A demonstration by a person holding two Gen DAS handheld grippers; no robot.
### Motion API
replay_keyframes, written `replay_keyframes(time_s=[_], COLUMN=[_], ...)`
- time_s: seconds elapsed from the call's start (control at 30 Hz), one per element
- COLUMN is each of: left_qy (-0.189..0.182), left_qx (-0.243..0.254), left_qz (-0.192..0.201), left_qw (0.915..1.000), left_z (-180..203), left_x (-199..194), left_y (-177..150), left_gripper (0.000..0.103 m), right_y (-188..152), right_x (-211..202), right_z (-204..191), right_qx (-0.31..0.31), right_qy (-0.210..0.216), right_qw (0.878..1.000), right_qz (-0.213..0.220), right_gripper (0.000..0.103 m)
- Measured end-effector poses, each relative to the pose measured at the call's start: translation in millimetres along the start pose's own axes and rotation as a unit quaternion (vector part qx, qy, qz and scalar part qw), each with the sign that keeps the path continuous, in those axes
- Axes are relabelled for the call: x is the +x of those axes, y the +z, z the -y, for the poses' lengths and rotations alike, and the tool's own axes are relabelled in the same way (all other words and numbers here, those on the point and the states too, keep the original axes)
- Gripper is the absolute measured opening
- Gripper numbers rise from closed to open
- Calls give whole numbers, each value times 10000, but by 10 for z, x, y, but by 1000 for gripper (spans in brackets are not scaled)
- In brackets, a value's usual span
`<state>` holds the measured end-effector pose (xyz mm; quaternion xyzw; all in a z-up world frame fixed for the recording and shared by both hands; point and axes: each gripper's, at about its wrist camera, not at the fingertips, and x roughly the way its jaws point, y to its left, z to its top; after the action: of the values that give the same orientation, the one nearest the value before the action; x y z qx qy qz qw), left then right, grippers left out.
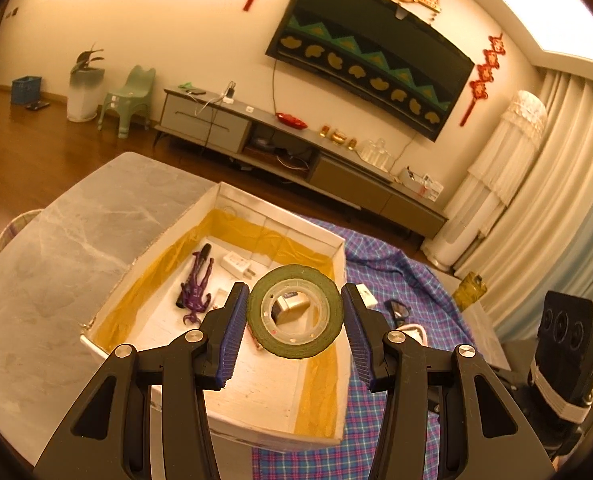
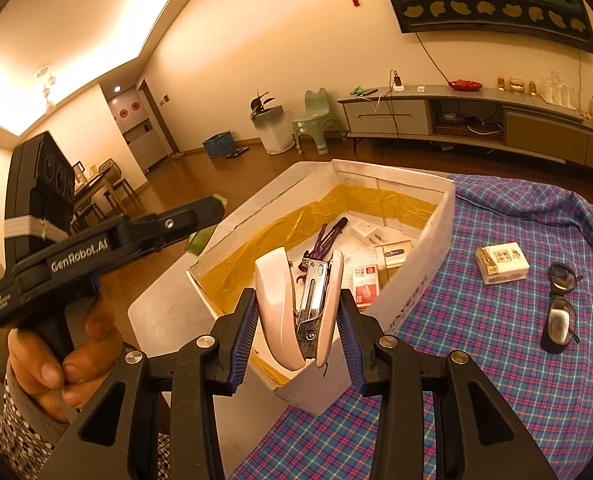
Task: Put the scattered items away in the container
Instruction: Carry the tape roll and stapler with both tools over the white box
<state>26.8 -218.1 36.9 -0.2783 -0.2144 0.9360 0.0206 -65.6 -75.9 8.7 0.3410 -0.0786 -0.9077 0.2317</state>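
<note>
My left gripper is shut on a green roll of tape and holds it above the white box with the yellow lining. The box holds a purple figure, a white charger and other small items. My right gripper is shut on a pink stapler above the near corner of the same box. A small white packet and black glasses lie on the plaid cloth to the right of the box.
The box sits on a marble table partly covered by the plaid cloth. The glasses show beside the box. The left handheld gripper body is at the left. A TV stand is against the far wall.
</note>
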Motion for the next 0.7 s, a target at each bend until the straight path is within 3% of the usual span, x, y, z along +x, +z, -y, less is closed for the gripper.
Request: replay_keyframes(time_s=[0.7], left_qy=[216], left_qx=[-281], left_qz=[-259], left_qw=[9990], left_z=[-238], left_x=[219], left_y=[28], left_gripper=[49], right_y=[67], right_x=[502], right_z=[-193], right_qx=[-276], right_qy=[-55], right_qw=[9985], right_qz=[-461], right_gripper=[41])
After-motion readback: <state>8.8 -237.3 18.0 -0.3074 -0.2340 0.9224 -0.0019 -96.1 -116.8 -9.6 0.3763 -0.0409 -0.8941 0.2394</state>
